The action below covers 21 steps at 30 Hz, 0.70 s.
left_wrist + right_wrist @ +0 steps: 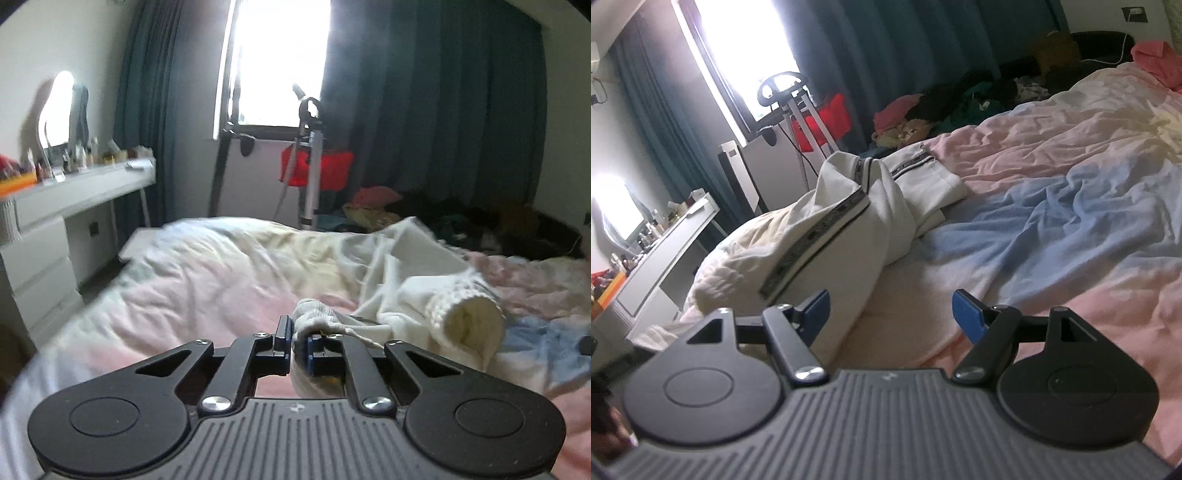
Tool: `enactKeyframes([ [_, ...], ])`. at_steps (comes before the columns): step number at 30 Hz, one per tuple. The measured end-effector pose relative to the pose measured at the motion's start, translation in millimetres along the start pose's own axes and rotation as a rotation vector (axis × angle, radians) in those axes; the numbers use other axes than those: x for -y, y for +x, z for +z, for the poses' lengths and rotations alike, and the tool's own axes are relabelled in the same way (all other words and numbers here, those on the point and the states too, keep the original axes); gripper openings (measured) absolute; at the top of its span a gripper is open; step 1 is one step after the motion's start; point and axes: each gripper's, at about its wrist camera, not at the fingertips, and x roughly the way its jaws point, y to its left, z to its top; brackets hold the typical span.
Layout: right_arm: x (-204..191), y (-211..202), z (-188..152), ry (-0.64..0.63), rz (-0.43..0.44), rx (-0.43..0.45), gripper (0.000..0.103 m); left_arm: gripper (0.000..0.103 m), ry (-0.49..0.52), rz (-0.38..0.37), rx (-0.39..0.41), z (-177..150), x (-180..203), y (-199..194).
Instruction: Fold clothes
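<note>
Pinching only a ribbed edge of the white garment, the left claw risked slipping while the right claw stood apart, empty over the bed.

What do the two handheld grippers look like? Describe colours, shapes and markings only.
Both share one design. The left gripper and right gripper have a grey ribbed body, two round black discs at the sides, black linkage arms with silver screws, and blue pads on the fingers. No cables, sleeves or hands show.
</note>
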Motion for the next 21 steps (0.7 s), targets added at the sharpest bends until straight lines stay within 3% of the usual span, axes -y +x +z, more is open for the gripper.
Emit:
enactKeyframes([
  [6, -14.7, 13.3, -7.6, -0.047, 0.028, -0.050, 0.075, 0.008, -0.085, 0.000, -0.131, -20.4, -38.7, 30.4],
  [11, -40.2, 22.1, -19.1, -0.143, 0.080, -0.032, 0.075, 0.009, -0.159, -0.018, -0.130, -21.4, -45.6, 28.1],
  [16, -69.2, 33.1, -23.1, -0.185, 0.212, 0.051, 0.075, 0.009, -0.166, -0.013, -0.125, -22.9, -44.6, 31.9],
  [21, -107.9, 58.4, -36.0, -0.377, 0.287, 0.080, 0.075, 0.010, -0.179, 0.013, -0.129, -28.0, -40.4, 39.2],
])
